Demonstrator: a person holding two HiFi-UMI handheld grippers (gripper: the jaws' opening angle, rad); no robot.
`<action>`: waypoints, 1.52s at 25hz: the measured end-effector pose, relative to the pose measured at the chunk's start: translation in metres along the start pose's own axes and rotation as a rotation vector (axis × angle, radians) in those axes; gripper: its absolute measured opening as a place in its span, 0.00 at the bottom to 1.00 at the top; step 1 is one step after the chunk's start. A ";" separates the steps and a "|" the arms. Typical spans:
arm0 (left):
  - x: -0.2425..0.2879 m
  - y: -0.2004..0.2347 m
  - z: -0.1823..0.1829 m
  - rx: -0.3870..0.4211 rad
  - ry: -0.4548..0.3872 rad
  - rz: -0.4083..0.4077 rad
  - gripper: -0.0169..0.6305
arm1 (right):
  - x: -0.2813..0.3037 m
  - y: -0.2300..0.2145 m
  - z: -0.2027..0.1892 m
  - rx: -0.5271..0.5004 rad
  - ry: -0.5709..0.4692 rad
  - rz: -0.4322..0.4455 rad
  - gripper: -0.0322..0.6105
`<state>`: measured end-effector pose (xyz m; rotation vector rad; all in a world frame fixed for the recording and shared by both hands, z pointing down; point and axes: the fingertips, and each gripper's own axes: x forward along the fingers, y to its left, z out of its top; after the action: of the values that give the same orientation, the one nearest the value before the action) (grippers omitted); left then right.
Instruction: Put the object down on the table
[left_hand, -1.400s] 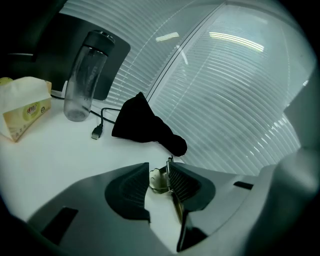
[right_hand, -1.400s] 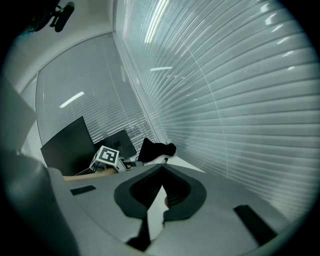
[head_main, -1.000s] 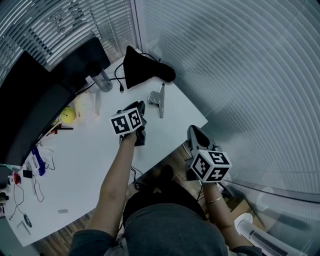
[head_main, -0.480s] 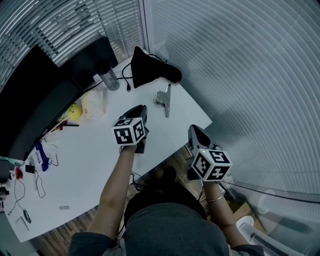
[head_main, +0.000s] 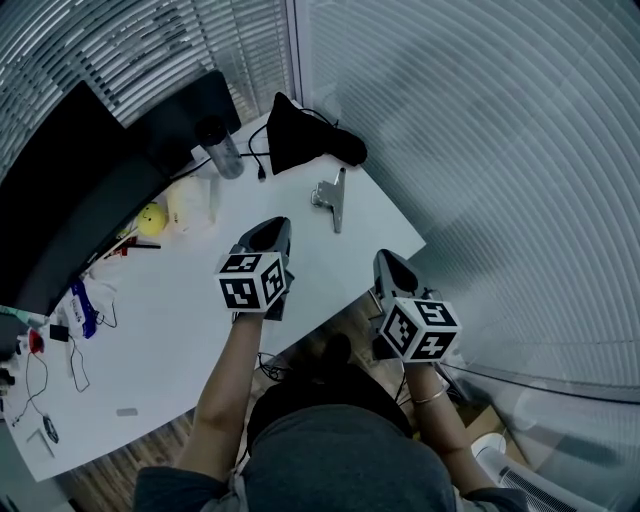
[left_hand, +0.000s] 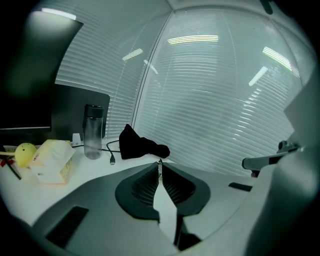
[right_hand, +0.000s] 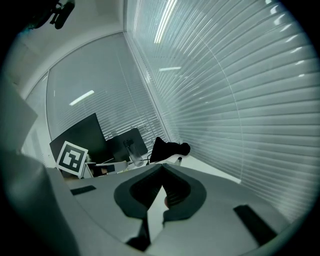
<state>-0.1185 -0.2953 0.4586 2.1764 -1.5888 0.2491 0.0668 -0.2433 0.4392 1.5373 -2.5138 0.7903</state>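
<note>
A grey metal bracket (head_main: 332, 197) lies flat on the white table (head_main: 170, 320) near its far right corner, with nothing touching it. My left gripper (head_main: 272, 226) hovers over the table a little short of the bracket. In the left gripper view its jaws (left_hand: 159, 163) are closing, the tips almost together, and nothing is between them. My right gripper (head_main: 385, 262) is held off the table's right edge, above the floor. In the right gripper view its tips (right_hand: 161, 166) meet and hold nothing.
A black cloth bag (head_main: 305, 138) with a cable lies at the far corner. Beside it stand a clear bottle (head_main: 220, 152), a tissue pack (head_main: 190, 203), a yellow ball (head_main: 151, 217) and dark monitors (head_main: 90, 180). Cables and small items (head_main: 60, 330) lie at the left.
My left gripper has drawn back from the bracket toward the table's near edge. The right gripper has hardly moved.
</note>
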 end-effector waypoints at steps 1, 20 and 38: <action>-0.003 -0.001 0.001 0.008 -0.004 0.000 0.09 | 0.000 0.001 0.000 -0.003 -0.002 0.001 0.05; -0.034 -0.020 -0.011 0.042 -0.010 -0.006 0.08 | -0.006 0.009 0.006 -0.078 -0.035 -0.020 0.05; -0.029 -0.023 -0.010 0.043 -0.005 0.009 0.08 | -0.005 0.003 0.007 -0.089 -0.023 -0.018 0.05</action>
<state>-0.1052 -0.2602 0.4511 2.2037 -1.6105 0.2839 0.0681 -0.2415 0.4308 1.5475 -2.5106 0.6526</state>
